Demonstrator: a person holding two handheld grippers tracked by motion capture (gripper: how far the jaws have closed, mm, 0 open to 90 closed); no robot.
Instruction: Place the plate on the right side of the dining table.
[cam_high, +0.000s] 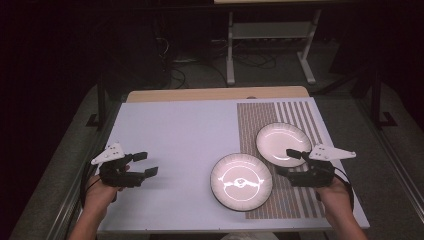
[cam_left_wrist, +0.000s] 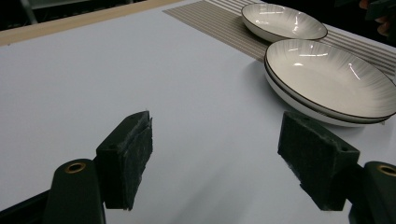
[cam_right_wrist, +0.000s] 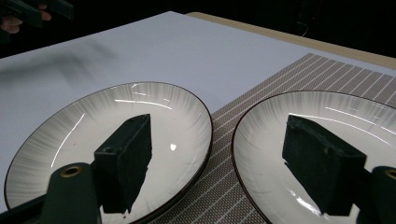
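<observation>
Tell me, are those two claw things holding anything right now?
No, nothing is held. The left gripper is open over bare table, and the right gripper is open above the two plates, touching neither as far as shown.

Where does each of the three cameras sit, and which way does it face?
High view: above the person's side, looking forward and down on the table; both forearms show.
Left gripper view: on the left gripper, facing two plates; own fingers show.
Right gripper view: on the right gripper, low over both plates; own fingers show.
Shared: both plates.
</observation>
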